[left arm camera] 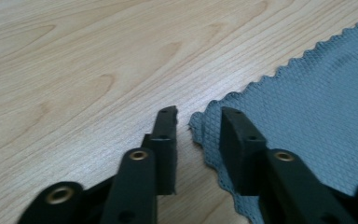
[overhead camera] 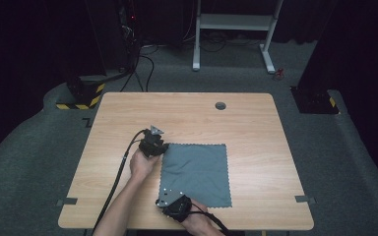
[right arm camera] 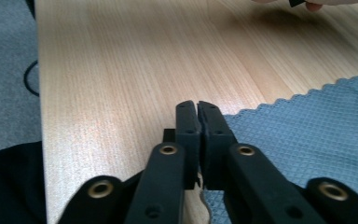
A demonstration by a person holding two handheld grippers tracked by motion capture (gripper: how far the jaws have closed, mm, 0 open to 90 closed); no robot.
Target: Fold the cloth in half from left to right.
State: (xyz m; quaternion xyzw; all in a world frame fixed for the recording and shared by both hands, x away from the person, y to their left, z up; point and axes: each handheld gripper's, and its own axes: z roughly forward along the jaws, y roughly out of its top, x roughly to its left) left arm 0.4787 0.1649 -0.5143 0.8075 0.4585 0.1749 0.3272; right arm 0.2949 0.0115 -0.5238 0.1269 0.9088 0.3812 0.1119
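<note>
Spreading across most of the high view, the light wooden table (overhead camera: 187, 113) stands on grey carpet, with a small round cable hole (overhead camera: 220, 105) near its far edge and a white desk frame (overhead camera: 234, 29) on the floor beyond it. On the near half of the table, right of centre, a square grey cloth (overhead camera: 197, 172) with a zigzag-cut edge lies flat.

At the cloth's far left corner the left gripper (overhead camera: 153, 143) points down, held in the person's left hand (overhead camera: 141, 164). In the left gripper view its jaws stand a little apart, one on bare wood and the other on the fabric, with the slightly curled corner of the cloth (left arm camera: 307, 112) between them; the pads do not press on it.

At the near left corner the right gripper (overhead camera: 173, 204) sits low over the table's front edge. In the right gripper view (right arm camera: 197, 116) its jaws are brought together, pad against pad, with the edge of the cloth (right arm camera: 317, 126) running in between them, so they appear to pinch that corner.
</note>
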